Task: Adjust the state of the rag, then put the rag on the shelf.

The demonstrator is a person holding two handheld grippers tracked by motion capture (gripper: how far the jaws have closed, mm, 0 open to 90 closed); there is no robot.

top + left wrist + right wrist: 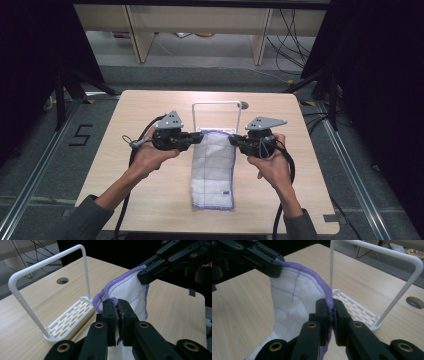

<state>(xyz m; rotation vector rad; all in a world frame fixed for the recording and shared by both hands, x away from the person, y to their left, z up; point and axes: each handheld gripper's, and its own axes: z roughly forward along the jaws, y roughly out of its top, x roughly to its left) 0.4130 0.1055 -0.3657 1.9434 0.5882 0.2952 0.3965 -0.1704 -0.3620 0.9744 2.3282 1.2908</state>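
The left gripper (199,138) and right gripper (233,140) each clamped a far corner of the purple-edged cloth (213,167), its near end resting on the counter (150,195) before the white rack (217,106).

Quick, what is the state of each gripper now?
Left gripper: closed, holding a corner of the cloth.
Right gripper: closed, holding the cloth's other top corner.
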